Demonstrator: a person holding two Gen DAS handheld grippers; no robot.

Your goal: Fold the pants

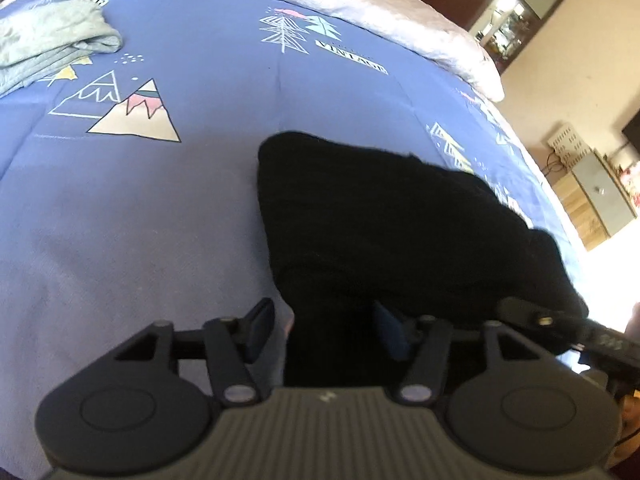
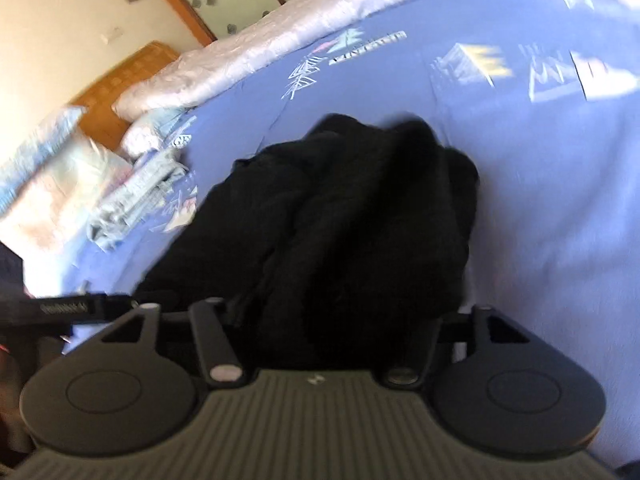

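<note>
The black pants (image 1: 384, 216) lie bunched on the blue printed bedspread (image 1: 160, 208). In the left wrist view my left gripper (image 1: 326, 330) has its two dark pads spread apart, with the near edge of the pants running between them; the pads do not press the cloth. In the right wrist view the pants (image 2: 360, 220) are heaped up and cover my right gripper (image 2: 336, 320); its fingertips are hidden under the fabric. The other gripper's body shows at the right edge of the left view and the left edge of the right view.
A folded grey-green garment (image 1: 48, 44) lies at the far left of the bed; it also shows in the right wrist view (image 2: 136, 200). A pale quilt (image 1: 360, 4) runs along the far edge. Pillows (image 2: 52, 184), a wooden headboard, a cabinet (image 1: 592, 200) and walls surround the bed.
</note>
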